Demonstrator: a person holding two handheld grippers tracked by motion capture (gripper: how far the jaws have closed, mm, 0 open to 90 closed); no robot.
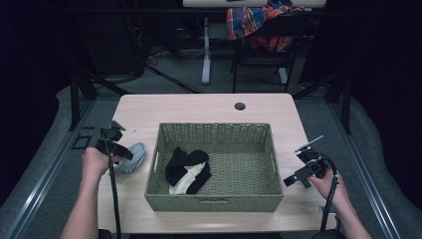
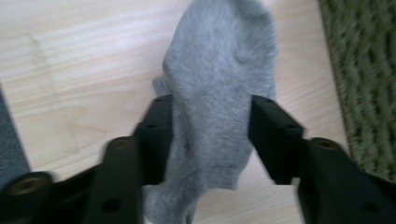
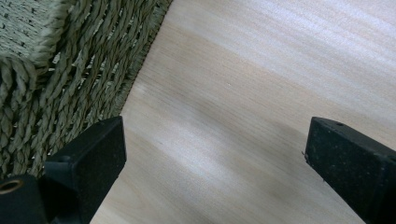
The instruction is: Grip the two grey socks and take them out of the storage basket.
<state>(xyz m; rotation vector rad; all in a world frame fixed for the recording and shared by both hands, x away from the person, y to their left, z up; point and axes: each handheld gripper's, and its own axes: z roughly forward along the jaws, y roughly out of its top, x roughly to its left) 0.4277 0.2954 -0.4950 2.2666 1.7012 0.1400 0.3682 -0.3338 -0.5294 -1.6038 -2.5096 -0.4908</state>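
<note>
In the left gripper view, the left gripper point(image 2: 212, 135) has its two black jaws standing on either side of a grey sock point(image 2: 219, 93) that lies on the wooden table point(image 2: 74, 74); the jaws flank the cloth closely, the left one touching its edge, but the fabric between them is not visibly squeezed, so the jaws read as parted around the sock rather than pinching it. In the high view the same gripper point(image 1: 115, 144) sits over the sock point(image 1: 132, 158) just to the left of the woven basket point(image 1: 214, 130), with the basket wall near but apart from the cloth. The right gripper point(image 3: 215, 154) has its jaws spread wide over bare table beside the basket wall point(image 3: 56, 74), holding nothing; in the high view it point(image 1: 298, 177) waits off the basket's right side. The basket already contains a black-and-cream bundle of socks point(image 1: 188, 170). Judged from this layout, the step in hand is taking hold of the grey sock, apparently to place it in the basket. The next move calls for closing the jaws firmly on the cloth, then lifting high enough to clear the basket rim. The lower end of the sock is hidden behind the jaws, motion blur softens the left gripper view, and the hand covers part of the sock in the high view.
</note>
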